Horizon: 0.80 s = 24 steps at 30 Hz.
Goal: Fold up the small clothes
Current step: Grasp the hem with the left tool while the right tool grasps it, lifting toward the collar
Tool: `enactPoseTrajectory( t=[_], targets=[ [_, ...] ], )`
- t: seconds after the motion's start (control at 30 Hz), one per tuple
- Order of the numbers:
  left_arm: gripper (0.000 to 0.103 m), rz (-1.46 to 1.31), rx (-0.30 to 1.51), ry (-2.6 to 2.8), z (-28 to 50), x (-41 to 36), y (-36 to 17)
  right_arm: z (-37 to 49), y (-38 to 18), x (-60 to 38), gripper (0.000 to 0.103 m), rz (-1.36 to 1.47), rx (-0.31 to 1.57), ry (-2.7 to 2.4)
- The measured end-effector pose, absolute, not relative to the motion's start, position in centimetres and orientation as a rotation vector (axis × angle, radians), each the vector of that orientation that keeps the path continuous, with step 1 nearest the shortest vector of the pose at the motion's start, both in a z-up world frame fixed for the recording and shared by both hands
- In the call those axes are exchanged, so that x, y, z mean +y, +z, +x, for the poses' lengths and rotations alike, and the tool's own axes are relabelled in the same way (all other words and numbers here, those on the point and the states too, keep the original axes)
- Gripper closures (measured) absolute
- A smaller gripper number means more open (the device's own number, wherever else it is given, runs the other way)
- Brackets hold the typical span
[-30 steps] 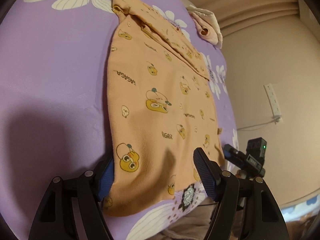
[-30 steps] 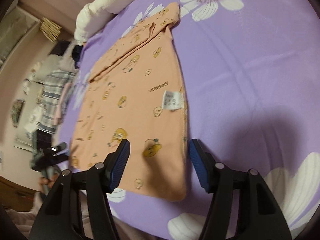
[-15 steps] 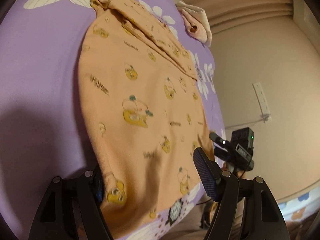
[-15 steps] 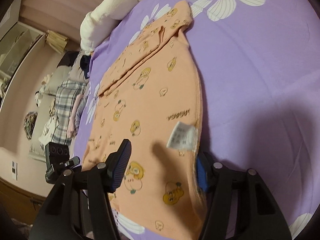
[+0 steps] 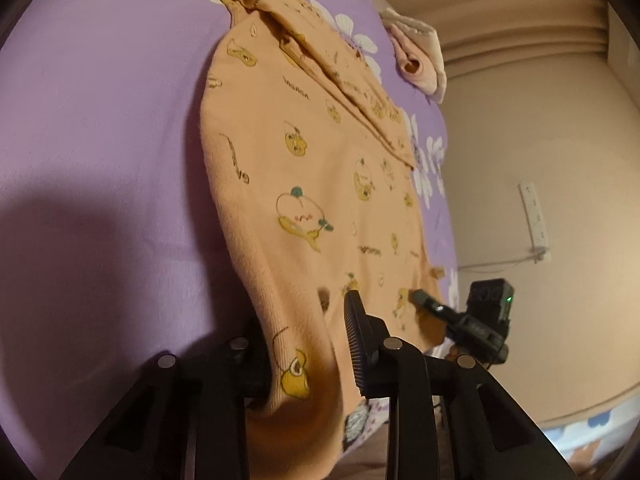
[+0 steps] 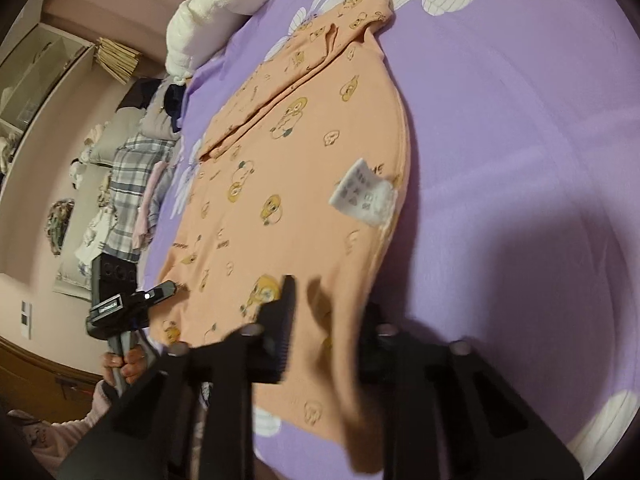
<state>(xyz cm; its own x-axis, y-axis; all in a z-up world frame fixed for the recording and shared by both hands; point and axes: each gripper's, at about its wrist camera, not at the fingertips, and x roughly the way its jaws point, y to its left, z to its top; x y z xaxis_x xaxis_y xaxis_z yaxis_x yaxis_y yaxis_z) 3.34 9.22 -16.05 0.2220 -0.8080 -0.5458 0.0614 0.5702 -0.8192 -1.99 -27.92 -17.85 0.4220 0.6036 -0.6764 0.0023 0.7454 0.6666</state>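
Note:
An orange children's shirt (image 5: 316, 184) with yellow cartoon prints lies on a purple flowered bedsheet (image 5: 100, 128); its top part is folded over at the far end. My left gripper (image 5: 308, 348) is shut on the shirt's near hem corner, the cloth bunched between its fingers. My right gripper (image 6: 326, 332) is shut on the other near hem corner of the shirt (image 6: 296, 168), below a white care label (image 6: 362, 194). Each gripper shows in the other's view: the right one in the left wrist view (image 5: 420, 300), the left one in the right wrist view (image 6: 164, 290).
A pink garment (image 5: 416, 60) lies at the bed's far right edge in the left wrist view. A white pillow (image 6: 212, 16) and a pile of plaid clothes (image 6: 128, 184) lie beside the bed in the right wrist view. A wall socket (image 5: 534, 216) is on the wall.
Both grippers moved forward onto the shirt's near hem and closed on it; the hem corners are now bunched and slightly raised between the fingers.

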Motion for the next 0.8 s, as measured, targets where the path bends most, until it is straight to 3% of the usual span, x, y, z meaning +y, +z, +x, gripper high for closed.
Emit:
enactPoseTrajectory(
  t=[0.03,0.07,0.33,0.53,0.73,0.8],
  targets=[
    [0.091,-0.780,1.198,-0.699,3.3,9.4,-15.9,-1.7,-17.8,-27.9,0.094,0.648,1.084,0.405],
    [0.094,-0.793,1.186,-0.709,3.2,9.4,-15.7,-1.7,-17.7,-28.0,0.094,0.650,1.080,0.407],
    [0.094,-0.742,1.159,-0.791,2.5,8.8,-13.5,-2.2,-13.7,-27.7,0.097,0.658,0.937,0.524],
    [0.094,-0.762,1.279,-0.740,1.6,8.7,-16.9,-2.4,-15.1,-27.0,0.096,0.637,0.996,0.491],
    [0.094,-0.791,1.278,-0.739,1.3,9.0,-17.3,-3.3,-16.7,-28.1,0.093,0.667,1.053,0.450],
    [0.101,-0.808,1.257,-0.746,1.7,9.0,-17.0,-3.5,-16.9,-28.0,0.093,0.659,1.063,0.452]
  ],
)
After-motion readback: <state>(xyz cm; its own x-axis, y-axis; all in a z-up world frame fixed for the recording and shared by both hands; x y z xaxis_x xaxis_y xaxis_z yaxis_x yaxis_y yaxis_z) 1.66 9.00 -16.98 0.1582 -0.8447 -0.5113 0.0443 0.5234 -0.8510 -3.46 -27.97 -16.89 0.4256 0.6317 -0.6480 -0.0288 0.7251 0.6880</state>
